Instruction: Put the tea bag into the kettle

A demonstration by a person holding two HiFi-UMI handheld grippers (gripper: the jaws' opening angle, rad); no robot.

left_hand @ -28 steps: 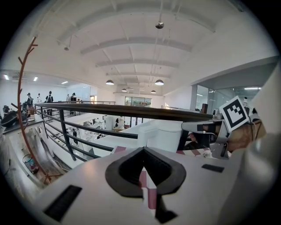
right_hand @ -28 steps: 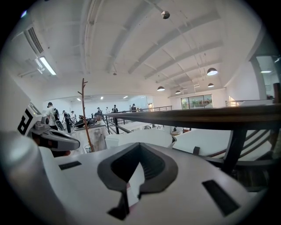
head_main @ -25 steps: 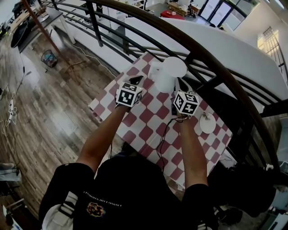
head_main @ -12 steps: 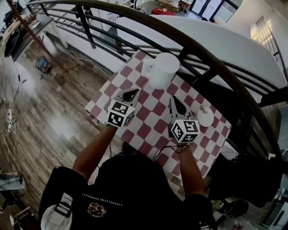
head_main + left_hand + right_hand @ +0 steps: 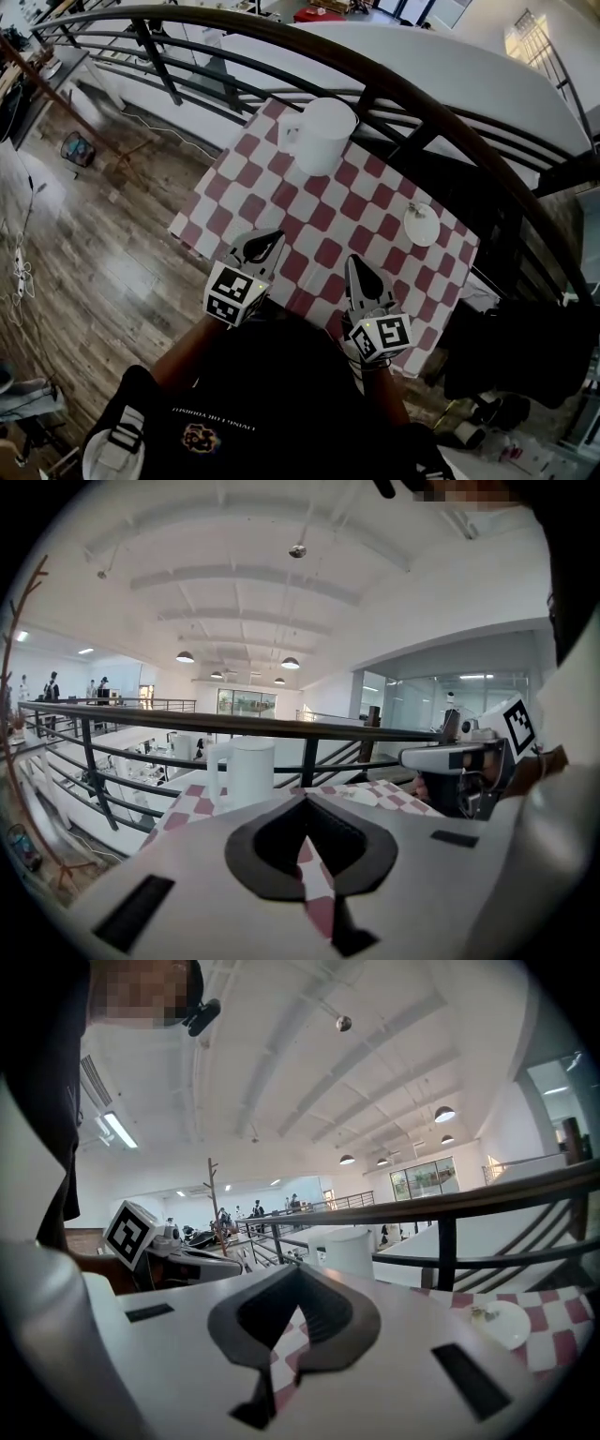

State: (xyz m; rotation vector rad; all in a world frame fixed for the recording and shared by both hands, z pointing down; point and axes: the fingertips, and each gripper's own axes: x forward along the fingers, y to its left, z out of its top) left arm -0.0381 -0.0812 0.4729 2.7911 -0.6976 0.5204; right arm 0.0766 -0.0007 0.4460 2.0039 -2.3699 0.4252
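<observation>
Moved: left gripper [image 5: 275, 238] and right gripper [image 5: 356, 266] back from kettle [image 5: 322, 136] to near table [image 5: 242, 192] edge
Jaws: both pressed together, empty
Kettle: white, far end
Tea bag: cannot tell
Shirt print: unreadable

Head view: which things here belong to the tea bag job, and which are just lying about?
Job: kettle; saucer bearing a small item, probably the tea bag; left gripper and right gripper, both shut, empty.
Lying about: checkered tablecloth; railing; wire basket on the floor.
</observation>
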